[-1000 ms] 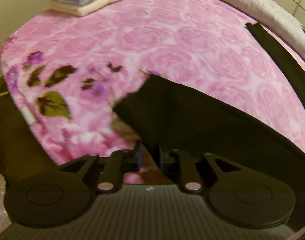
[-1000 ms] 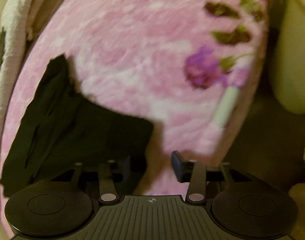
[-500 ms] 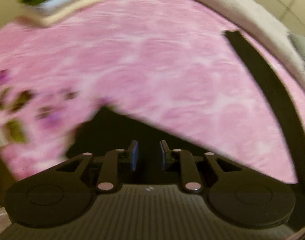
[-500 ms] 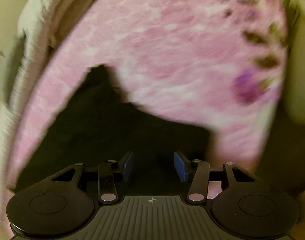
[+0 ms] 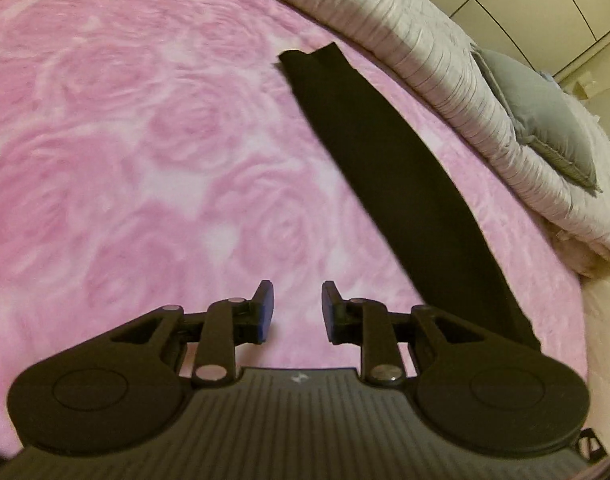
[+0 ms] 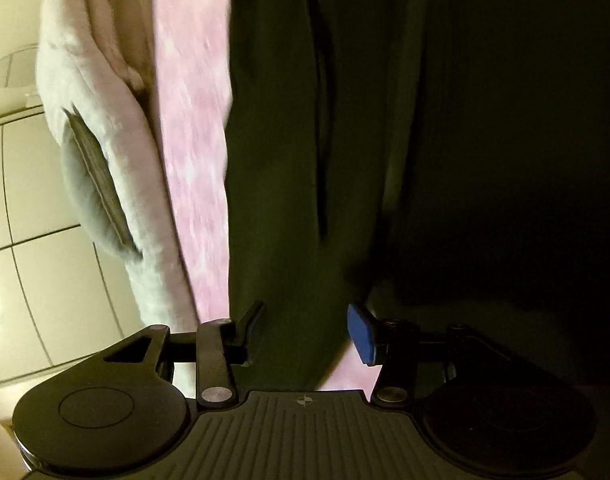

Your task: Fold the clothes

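Black trousers (image 5: 389,160) lie flat on the pink rose blanket (image 5: 145,140), one leg stretched beside the white quilt (image 5: 445,60). Left tongs (image 5: 293,312) have just been spreading, nothing between them. Right tongs (image 6: 305,332) stand spread over the dark fabric, empty.

Left gripper (image 5: 293,306) jaws just widened, empty; right gripper (image 6: 305,330) jaws apart, empty.
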The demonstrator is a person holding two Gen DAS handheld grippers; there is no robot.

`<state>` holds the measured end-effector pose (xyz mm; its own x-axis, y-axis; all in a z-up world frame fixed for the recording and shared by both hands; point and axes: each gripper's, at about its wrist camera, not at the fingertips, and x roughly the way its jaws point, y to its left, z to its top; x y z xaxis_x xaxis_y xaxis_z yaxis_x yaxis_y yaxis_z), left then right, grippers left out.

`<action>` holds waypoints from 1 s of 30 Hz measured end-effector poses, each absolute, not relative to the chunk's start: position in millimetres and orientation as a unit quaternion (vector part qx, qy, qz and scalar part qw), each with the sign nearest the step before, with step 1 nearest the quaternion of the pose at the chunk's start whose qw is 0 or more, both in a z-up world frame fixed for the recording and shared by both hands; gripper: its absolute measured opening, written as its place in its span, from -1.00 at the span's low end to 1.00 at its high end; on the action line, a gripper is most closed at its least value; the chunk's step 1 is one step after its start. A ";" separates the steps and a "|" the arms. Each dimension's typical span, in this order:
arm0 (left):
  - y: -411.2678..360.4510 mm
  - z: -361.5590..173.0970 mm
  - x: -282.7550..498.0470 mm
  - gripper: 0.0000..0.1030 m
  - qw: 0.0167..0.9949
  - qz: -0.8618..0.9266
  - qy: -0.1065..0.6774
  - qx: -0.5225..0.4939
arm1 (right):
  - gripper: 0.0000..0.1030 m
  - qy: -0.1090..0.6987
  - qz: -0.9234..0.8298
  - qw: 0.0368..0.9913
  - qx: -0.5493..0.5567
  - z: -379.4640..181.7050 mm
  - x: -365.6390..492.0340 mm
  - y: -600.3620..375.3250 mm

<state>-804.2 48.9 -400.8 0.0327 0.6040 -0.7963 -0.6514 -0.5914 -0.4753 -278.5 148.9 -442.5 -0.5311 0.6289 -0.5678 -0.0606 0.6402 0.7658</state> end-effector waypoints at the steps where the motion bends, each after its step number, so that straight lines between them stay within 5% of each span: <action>1: 56.2 -404.3 -808.0 -0.57 0.452 0.692 0.015 -0.563 | -0.06 0.791 0.382 0.444 0.176 -448.0 -293.1 153.6; 14: 161.5 -446.7 -901.1 -0.48 0.403 0.707 -0.093 -0.573 | -0.06 0.775 0.389 0.485 0.111 -480.0 -348.2 218.9; 20: 207.4 -460.3 -921.3 -0.49 0.414 0.720 -0.078 -0.552 | -0.07 0.765 0.406 0.494 0.081 -484.5 -355.8 236.2; 21: 212.2 -461.4 -921.3 -0.52 0.417 0.725 -0.074 -0.544 | -0.15 0.762 0.411 0.495 0.072 -485.1 -359.3 238.2; 22: 214.4 -461.5 -920.9 -0.77 0.420 0.729 -0.069 -0.537 | -0.25 0.759 0.416 0.497 0.063 -485.7 -362.8 240.1; 23: 212.7 -460.8 -919.9 -0.80 0.424 0.731 -0.067 -0.530 | -0.68 0.756 0.420 0.498 0.054 -486.3 -366.4 242.1; 24: 209.7 -459.9 -918.8 -0.83 0.429 0.733 -0.066 -0.523 | -0.83 0.754 0.426 0.497 0.046 -487.0 -369.1 239.5; 30: 146.7 -430.1 -910.2 -0.86 0.451 0.756 -0.043 -0.473 | -0.89 0.742 0.470 0.478 0.001 -473.3 -373.5 240.5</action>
<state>-910.2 146.7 -430.1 -0.1467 0.7224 -0.6757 -0.6413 -0.5896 -0.4911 -373.5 240.5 -473.3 -0.5431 0.4508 -0.7084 -0.4476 0.5584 0.6985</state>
